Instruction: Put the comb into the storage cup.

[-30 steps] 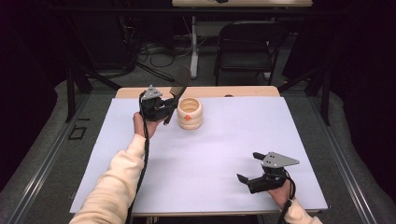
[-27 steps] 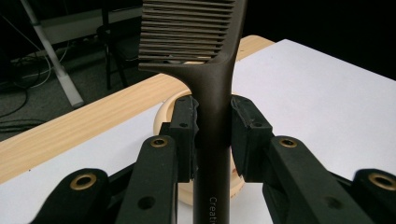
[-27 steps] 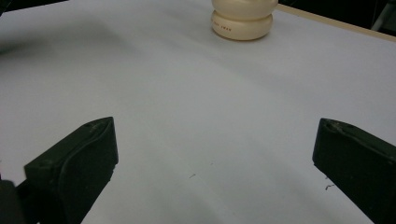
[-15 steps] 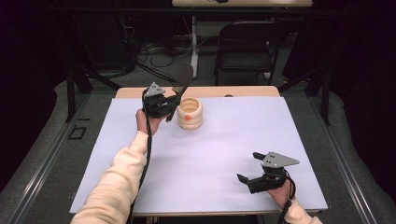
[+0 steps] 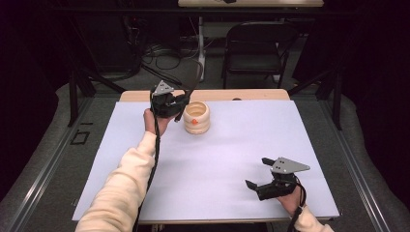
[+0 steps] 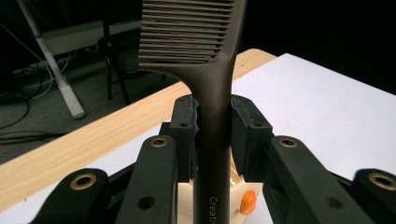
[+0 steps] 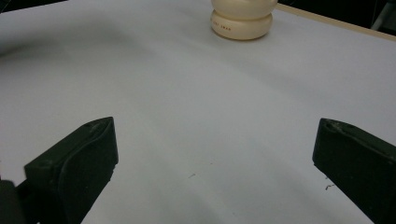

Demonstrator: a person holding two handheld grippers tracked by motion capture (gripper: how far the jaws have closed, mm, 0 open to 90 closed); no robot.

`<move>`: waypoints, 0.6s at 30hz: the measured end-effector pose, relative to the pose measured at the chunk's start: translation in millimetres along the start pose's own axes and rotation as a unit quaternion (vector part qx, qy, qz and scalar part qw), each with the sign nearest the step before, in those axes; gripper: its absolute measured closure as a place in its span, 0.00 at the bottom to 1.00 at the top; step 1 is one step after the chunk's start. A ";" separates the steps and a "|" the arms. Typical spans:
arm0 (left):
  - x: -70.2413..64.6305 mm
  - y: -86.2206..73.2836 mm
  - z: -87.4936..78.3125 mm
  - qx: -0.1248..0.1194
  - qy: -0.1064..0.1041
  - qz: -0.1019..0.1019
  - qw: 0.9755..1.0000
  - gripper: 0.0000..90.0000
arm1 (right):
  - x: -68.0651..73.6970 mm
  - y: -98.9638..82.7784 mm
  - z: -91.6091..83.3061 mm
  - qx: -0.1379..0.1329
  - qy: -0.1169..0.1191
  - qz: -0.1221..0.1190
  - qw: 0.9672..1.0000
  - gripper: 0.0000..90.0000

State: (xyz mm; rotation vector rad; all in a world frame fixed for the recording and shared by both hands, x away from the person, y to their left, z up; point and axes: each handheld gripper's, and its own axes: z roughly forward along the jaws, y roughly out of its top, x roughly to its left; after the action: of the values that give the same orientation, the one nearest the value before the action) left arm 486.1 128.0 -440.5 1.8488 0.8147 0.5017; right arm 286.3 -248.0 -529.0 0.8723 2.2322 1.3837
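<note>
Two grippers are at work, and just one carries anything. The left gripper (image 5: 178, 102) has its jaws pinching a dark comb (image 6: 205, 70) by the handle, the teeth pointing up and away in the left gripper view, the handle running down between the pads. It hangs just beside the cream holder (image 5: 197, 117), a ribbed pot with an orange dot on its side, standing near the far edge of the counter (image 5: 232, 159).

Against the high view a second ago, the left hand has edged slightly toward the far side and a little higher, while the grip on the comb looks the same. The holder has not shifted. That small lift likely means the comb is being lined up over the holder's mouth, so the drop into it is not yet done.

Near the front right corner, the right gripper (image 5: 261, 175) rests low with its jaws spread wide and nothing between them; it sits in the same spot as before, well apart from the holder.
</note>
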 end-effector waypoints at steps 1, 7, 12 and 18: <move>-0.6 0.9 0.9 -0.001 0.000 -0.002 1.000 0.80 | 0.0 0.0 0.0 0.000 0.000 0.000 1.000 0.00; -2.5 4.7 6.6 -0.006 -0.002 0.000 1.000 0.80 | -0.1 -0.1 -0.1 0.000 0.000 0.000 1.000 0.00; -2.1 6.6 9.9 -0.013 -0.005 -0.007 1.000 0.80 | 0.0 -0.1 -0.1 0.001 0.000 0.000 1.000 0.00; -1.1 9.4 12.3 -0.016 -0.005 -0.005 1.000 0.80 | 0.2 -0.1 -0.1 0.001 0.000 0.001 1.000 0.00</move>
State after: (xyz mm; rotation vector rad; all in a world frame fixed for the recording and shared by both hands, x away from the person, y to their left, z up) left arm 496.3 116.9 -436.9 1.8158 0.8043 0.4973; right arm 286.1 -248.0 -529.1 0.8743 2.2336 1.3822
